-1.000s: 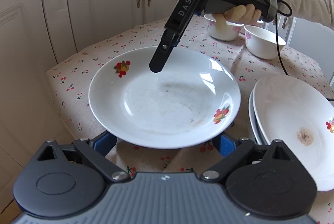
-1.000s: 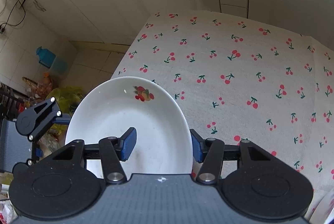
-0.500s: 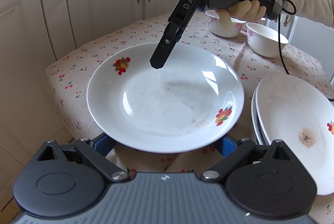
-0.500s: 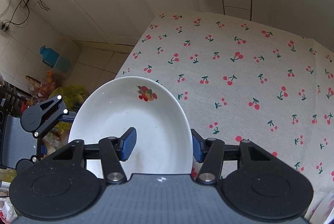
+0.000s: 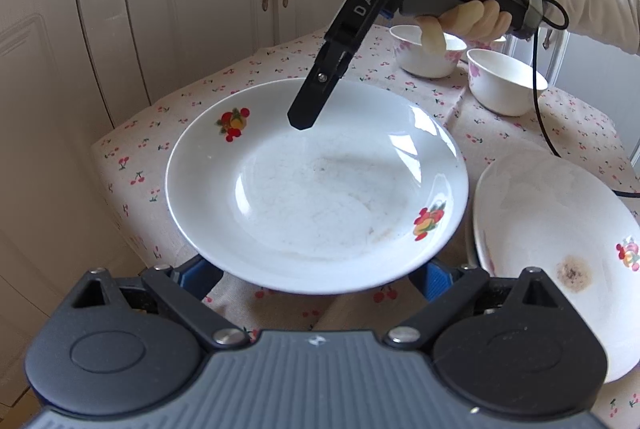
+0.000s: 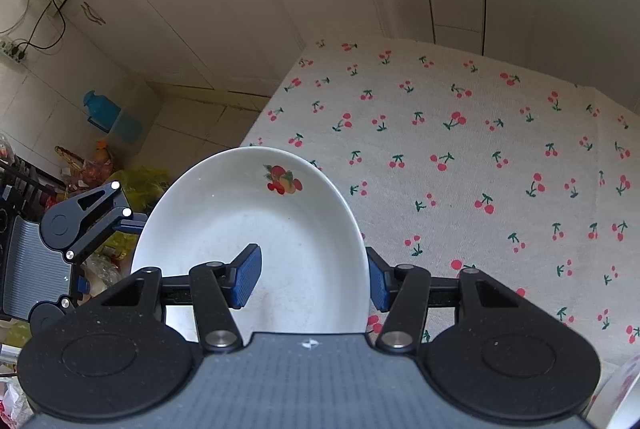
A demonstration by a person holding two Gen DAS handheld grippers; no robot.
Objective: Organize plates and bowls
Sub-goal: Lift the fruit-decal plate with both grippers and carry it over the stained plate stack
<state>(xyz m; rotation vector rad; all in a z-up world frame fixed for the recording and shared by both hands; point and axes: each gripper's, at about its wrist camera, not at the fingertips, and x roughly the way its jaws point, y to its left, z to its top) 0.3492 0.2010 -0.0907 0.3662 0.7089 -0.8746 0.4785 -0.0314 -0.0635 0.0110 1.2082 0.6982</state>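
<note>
A white plate [image 5: 316, 189] with fruit motifs hangs above the cherry-print tablecloth [image 5: 192, 97]. My right gripper [image 5: 304, 121] comes down from the upper right and is shut on the plate's far rim. In the right wrist view one blue pad lies inside the plate [image 6: 248, 221] and the other sits outside the rim. My left gripper [image 5: 318, 275] is open, its blue pads spread wide under the plate's near rim. Whether they touch the underside is hidden.
A stack of white plates [image 5: 552, 229], the top one with a brown stain, lies to the right. Two white bowls [image 5: 424, 53] [image 5: 506, 85] stand at the back of the table. White cabinets [image 5: 224, 1] stand close behind. Bags and a blue container [image 6: 104, 109] sit on the floor beside the table.
The right gripper's handle has risen and tipped a little, with the plate's rim still in its jaws. The plate and the left gripper have hardly shifted.
</note>
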